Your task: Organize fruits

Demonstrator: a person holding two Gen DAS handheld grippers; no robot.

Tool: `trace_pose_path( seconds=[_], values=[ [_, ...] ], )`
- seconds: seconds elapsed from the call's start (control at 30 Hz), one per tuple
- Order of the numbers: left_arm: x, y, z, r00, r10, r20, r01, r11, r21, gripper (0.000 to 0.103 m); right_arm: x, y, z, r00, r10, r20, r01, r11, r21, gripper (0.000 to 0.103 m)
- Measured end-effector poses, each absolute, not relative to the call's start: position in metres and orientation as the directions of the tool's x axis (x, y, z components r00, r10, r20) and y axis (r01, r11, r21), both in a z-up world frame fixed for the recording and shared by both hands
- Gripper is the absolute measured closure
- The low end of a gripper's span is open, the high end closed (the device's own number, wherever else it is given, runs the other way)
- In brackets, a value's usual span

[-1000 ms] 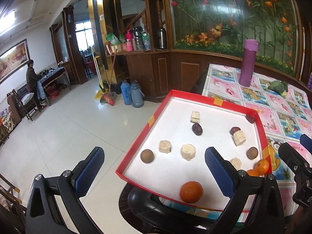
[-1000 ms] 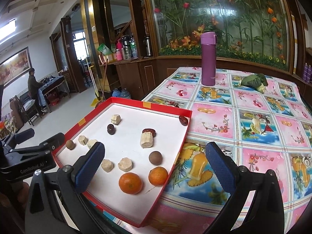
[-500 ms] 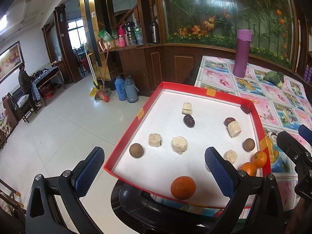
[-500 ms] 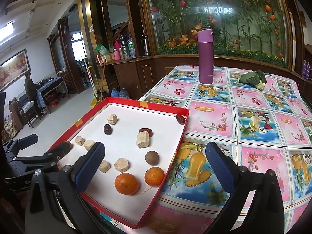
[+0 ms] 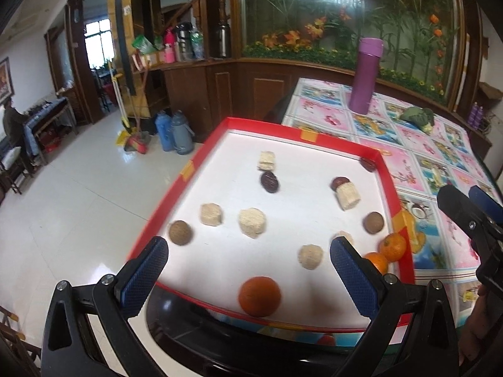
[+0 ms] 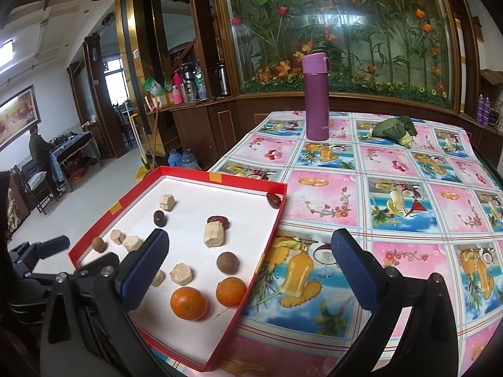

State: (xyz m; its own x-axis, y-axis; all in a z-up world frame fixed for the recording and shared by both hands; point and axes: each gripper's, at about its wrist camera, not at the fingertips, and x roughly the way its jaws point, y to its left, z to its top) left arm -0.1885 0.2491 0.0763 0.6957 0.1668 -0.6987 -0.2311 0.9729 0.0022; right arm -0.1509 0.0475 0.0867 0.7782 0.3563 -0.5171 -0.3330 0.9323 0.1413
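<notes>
At bench [image 6: 361, 188] edge, red tray [image 5: 389, 188] overhung the floor; both tools, left [image 5: 250, 279] & right [image 6: 248, 273], were spread, empty. Risk: a nudge tips tray, oranges [image 6: 188, 303] roll off.

Left gripper [image 5: 248, 270]: black angular plastic frame, two fingers faced with dark blue dimpled rubber pads [image 5: 143, 279], silver screw heads at the finger pivots, lower frame. Right gripper [image 6: 248, 267]: same black frame, blue textured pads [image 6: 355, 270], silver screws.
</notes>
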Motion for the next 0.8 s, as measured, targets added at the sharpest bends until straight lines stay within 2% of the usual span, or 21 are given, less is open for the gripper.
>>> trace_pose_path(
  seconds=[0.8],
  values=[
    [-0.1860,0.2424,0.0699,0.700,0.096,-0.708,-0.156,0.987,-0.021,0.000,-0.1497,0.0511,0.0921,0.794,0.333,-0.509,-0.322,0.940,0.114,0.000]
  ],
)
